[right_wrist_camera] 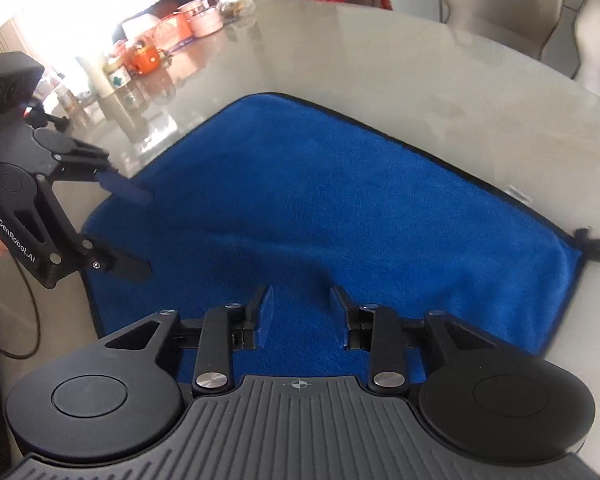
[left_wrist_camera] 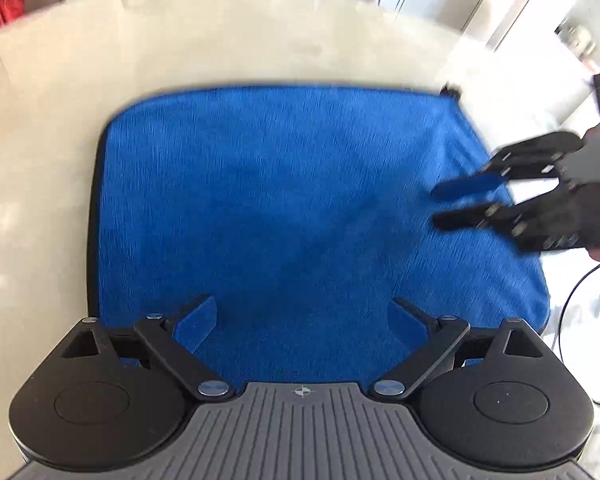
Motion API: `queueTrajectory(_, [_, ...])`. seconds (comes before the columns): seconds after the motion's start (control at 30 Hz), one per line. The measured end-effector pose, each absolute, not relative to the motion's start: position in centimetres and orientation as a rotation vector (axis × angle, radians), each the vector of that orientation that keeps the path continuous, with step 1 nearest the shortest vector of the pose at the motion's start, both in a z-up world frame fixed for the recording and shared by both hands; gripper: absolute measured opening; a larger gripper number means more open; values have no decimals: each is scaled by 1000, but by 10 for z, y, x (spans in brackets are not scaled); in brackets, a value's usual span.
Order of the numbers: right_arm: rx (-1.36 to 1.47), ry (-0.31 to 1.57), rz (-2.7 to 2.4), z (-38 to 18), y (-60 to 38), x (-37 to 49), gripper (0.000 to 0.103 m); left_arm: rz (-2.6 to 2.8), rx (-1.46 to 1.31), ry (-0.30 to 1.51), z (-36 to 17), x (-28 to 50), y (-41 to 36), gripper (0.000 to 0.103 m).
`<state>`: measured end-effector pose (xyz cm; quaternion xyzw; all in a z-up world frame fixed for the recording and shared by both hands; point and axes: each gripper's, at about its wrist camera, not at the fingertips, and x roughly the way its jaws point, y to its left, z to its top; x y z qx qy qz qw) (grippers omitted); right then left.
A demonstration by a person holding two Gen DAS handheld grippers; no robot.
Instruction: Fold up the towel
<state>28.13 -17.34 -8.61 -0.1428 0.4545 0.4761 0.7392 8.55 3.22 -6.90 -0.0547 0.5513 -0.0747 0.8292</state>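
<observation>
Blue towel (left_wrist_camera: 300,208) spread flat on the pale table (left_wrist_camera: 52,128), left gripper (left_wrist_camera: 306,322) held above its near edge with jaws wide apart, right gripper (right_wrist_camera: 300,312) poised over it, jaws parted, nothing clamped

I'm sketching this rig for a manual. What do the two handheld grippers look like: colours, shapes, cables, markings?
Both are matte black. The right gripper has a grey ribbed body, two round black discs, silver pivot bolts and blue-faced fingers. The left gripper looks the same; white "GenRobot.AI" lettering runs along its side, and a black cable trails from it.
</observation>
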Motion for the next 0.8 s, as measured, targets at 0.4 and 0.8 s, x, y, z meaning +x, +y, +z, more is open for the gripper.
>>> queueTrajectory(0.4, [-228, 980, 897, -60, -207, 278, 37, -199, -110, 1165, -54, 75, 48, 95])
queueTrajectory(0.8, [-148, 1021, 898, -81, -199, 249, 45, -157, 35, 1119, -77, 155, 44, 96])
